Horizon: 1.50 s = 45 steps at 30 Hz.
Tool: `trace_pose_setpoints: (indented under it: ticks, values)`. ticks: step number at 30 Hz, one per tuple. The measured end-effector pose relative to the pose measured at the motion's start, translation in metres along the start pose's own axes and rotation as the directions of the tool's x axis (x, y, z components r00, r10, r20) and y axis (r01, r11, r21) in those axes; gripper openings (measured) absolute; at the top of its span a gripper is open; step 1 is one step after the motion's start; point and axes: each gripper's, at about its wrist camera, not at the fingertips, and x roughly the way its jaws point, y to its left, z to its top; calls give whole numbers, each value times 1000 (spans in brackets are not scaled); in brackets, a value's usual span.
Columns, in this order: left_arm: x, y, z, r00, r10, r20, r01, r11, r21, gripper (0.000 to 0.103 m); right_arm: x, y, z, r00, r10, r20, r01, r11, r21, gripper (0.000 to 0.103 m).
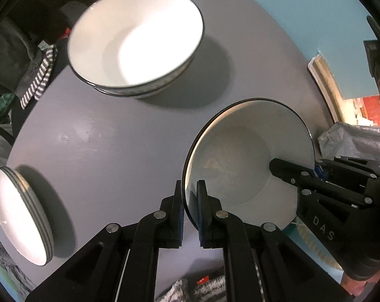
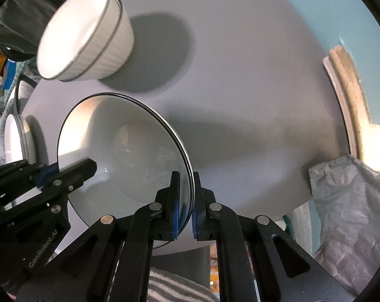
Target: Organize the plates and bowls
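A white bowl with a dark rim (image 1: 240, 156) is held above the round grey table (image 1: 114, 138) by both grippers. My left gripper (image 1: 189, 196) is shut on its left rim. My right gripper (image 2: 184, 188) is shut on its right rim (image 2: 129, 146); that gripper also shows in the left wrist view (image 1: 313, 173). The left gripper shows in the right wrist view (image 2: 54, 171). A stack of white ribbed bowls (image 1: 137, 40) stands at the far side, also in the right wrist view (image 2: 86, 35). A stack of white plates (image 1: 21, 216) sits at the table's left edge.
Striped cloth and dark clutter (image 1: 38, 75) lie beyond the table's left edge. A grey plastic bag (image 2: 351, 206) sits at the right. A wooden frame (image 2: 346, 95) leans against the blue wall. A striped towel (image 2: 174, 289) lies below the table's near edge.
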Motion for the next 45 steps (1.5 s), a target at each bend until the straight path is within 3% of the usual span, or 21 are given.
trace_pose_setpoints:
  ticks: [13, 23, 36, 45]
  values:
    - [-57, 15, 3, 994, -10, 112, 14, 999, -36, 8, -48, 14, 16, 998, 5, 62, -2, 999, -47, 8]
    - [-82, 45, 30, 985, 17, 171, 1, 995, -103, 8, -69, 38, 48, 995, 19, 102, -6, 992, -124, 8]
    - [-76, 77, 56, 986, 48, 159, -15, 979, -206, 9, -59, 69, 104, 997, 12, 78, 4, 980, -201, 8]
    - [-62, 87, 66, 992, 61, 114, -32, 971, -237, 10, -46, 74, 122, 999, 21, 29, -14, 975, -220, 8]
